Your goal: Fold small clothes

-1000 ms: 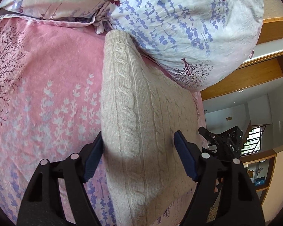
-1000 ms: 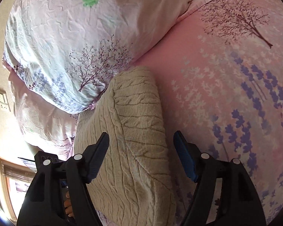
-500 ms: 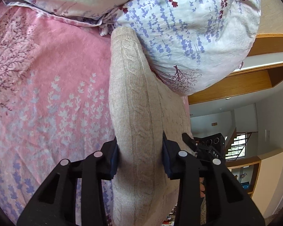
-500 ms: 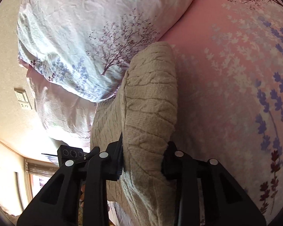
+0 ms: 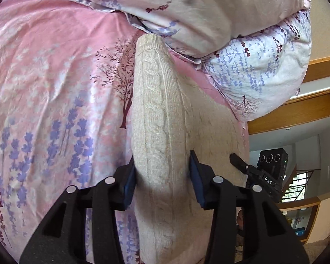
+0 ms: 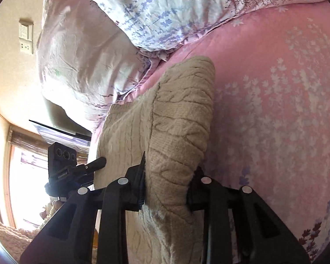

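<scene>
1. The bed (image 5: 55, 88), in pink floral bedding, carried pillows (image 5: 253, 72) at its head;
2. The cream cable-knit sweater (image 5: 156, 118) lay on the bed below the pillows; soft, thick, likely limp, best pinched at a bunched edge;
3. The left gripper (image 5: 161, 176) had eased slightly yet pinched one fold; the right gripper (image 6: 167, 180) clamped another.

**Knit wool against smooth cotton**

You have a cream sweater (image 5: 156, 118) of thick cable-knit, matt and a little fuzzy. Under it the pink bedsheet (image 5: 55, 88) is smooth printed cloth with a faint sheen. The pillows (image 6: 165, 11) are crinkled printed cotton. Your fingers (image 5: 195, 176) are matt black plastic with blue rubbery pads.
</scene>
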### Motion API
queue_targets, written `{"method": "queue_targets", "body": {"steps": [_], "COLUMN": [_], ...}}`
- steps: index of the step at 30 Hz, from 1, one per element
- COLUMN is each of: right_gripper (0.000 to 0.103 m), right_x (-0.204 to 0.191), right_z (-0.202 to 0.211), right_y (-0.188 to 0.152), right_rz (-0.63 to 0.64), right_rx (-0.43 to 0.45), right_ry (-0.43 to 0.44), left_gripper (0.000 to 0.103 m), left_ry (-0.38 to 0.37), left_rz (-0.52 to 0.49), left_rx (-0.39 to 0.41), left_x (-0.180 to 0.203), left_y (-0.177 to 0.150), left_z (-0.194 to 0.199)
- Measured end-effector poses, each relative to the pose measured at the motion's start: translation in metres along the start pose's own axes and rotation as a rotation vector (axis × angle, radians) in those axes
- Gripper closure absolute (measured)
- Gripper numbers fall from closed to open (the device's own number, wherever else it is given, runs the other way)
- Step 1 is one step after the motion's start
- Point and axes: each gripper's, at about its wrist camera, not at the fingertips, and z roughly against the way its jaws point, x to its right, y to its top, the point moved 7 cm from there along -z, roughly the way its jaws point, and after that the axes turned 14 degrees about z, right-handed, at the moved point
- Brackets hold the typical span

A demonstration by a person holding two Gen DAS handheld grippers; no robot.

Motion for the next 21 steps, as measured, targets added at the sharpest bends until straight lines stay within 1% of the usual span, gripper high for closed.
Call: {"method": "queue_targets", "body": {"steps": [1,2,3,5,6,7,9,10,12,14,15,16,17,18,19,21], "right_gripper": [0.074,0.074,0.071,0.067,0.061,0.058,0.056,0.055,0.055,0.055,0.057,0.066,0.087,0.091,0.093,0.094], "right_x": [0.002,0.003,0.004,0.006,0.008,0.011,0.017,0.020,0.024,0.026,0.025,0.023,0.019,0.016,0.013,0.009], "right_z": [-0.002,-0.002,-0.002,-0.001,0.001,0.005,0.018,0.024,0.029,0.028,0.026,0.022,0.019,0.018,0.020,0.029], "right_y": [-0.001,-0.002,-0.004,-0.004,-0.004,-0.001,0.005,0.010,0.018,0.025,0.027,0.029,0.030,0.032,0.034,0.044], "right_rz": [-0.006,-0.013,-0.018,-0.040,-0.058,-0.074,-0.094,-0.106,-0.121,-0.117,-0.106,-0.087,-0.060,-0.023,0.005,0.020], "right_rx": [-0.002,-0.002,-0.005,-0.012,-0.007,0.008,0.068,0.095,0.123,0.120,0.116,0.104,0.091,0.087,0.099,0.158], "right_ry": [-0.012,-0.012,-0.012,-0.004,0.007,0.006,-0.001,-0.001,-0.010,-0.027,-0.036,-0.049,-0.062,-0.090,-0.116,-0.135], "left_gripper": [0.053,0.050,0.048,0.041,0.039,0.039,0.037,0.034,0.029,0.023,0.021,0.019,0.018,0.018,0.018,0.018], "left_ry": [0.007,0.030,0.063,0.125,0.151,0.170,0.213,0.222,0.191,0.161,0.152,0.149,0.154,0.157,0.163,0.173], "left_rz": [-0.012,-0.044,-0.087,-0.154,-0.177,-0.193,-0.229,-0.250,-0.300,-0.369,-0.409,-0.447,-0.477,-0.504,-0.524,-0.545], "left_rx": [0.020,0.043,0.066,0.100,0.114,0.135,0.219,0.262,0.322,0.337,0.333,0.323,0.312,0.297,0.283,0.260], "left_x": [0.001,0.006,0.014,0.020,0.022,0.023,0.029,0.032,0.045,0.063,0.072,0.080,0.085,0.089,0.093,0.098], "left_y": [0.000,0.000,0.000,0.001,0.001,0.002,0.005,0.005,0.001,-0.010,-0.017,-0.023,-0.029,-0.034,-0.037,-0.041], "left_z": [-0.003,-0.005,-0.007,-0.005,-0.002,0.003,0.019,0.028,0.040,0.039,0.034,0.028,0.021,0.014,0.007,-0.006]}}
